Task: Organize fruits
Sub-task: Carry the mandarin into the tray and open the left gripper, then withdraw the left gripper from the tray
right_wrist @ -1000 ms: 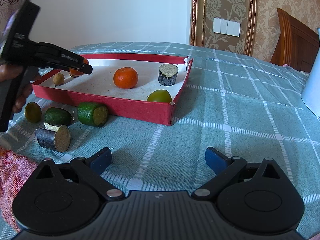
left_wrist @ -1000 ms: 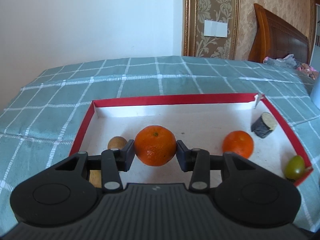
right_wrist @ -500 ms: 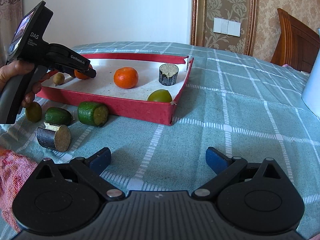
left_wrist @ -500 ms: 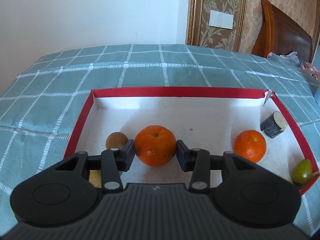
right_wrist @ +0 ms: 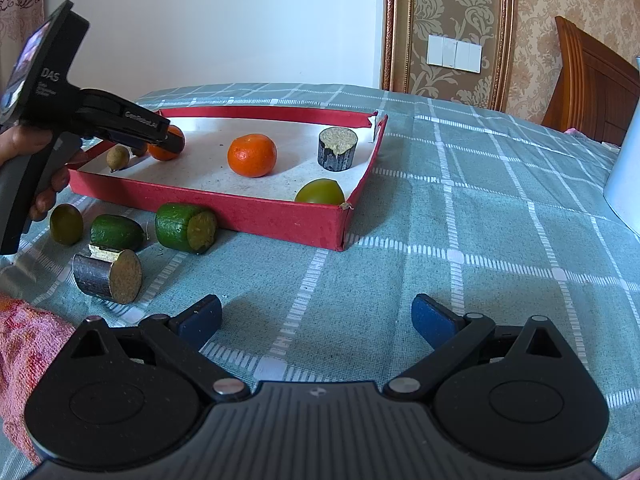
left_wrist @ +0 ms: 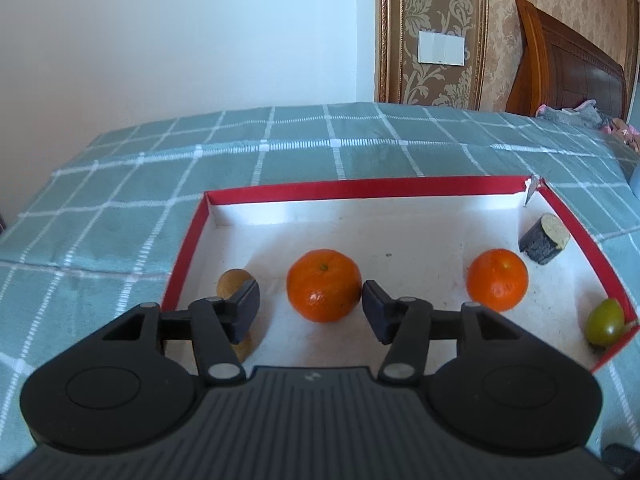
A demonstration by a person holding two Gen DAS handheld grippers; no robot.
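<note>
A red tray (left_wrist: 360, 188) with a white floor lies on the checked cloth. My left gripper (left_wrist: 310, 310) is over its near left part, jaws opening. An orange (left_wrist: 324, 284) rests on the tray floor between the pads, with a clear gap at the left pad. In the right wrist view the left gripper (right_wrist: 170, 142) half hides that orange (right_wrist: 166, 150). The tray also holds a second orange (left_wrist: 497, 280), a small brown fruit (left_wrist: 232, 280), a dark cylinder piece (left_wrist: 544, 238) and a green fruit (left_wrist: 604, 322). My right gripper (right_wrist: 316, 320) hangs open over bare cloth, nothing between its fingers.
Outside the tray's near wall (right_wrist: 280, 220) lie a green cylinder piece (right_wrist: 186, 227), a green fruit (right_wrist: 116, 232), an olive-coloured fruit (right_wrist: 66, 224) and a grey cylinder piece (right_wrist: 108, 276). A pink cloth (right_wrist: 24, 340) is at the left, a white container (right_wrist: 626, 172) at the right edge.
The left jaws have spread apart and let go of the orange, which now sits on the tray floor. The right gripper has stayed still.
</note>
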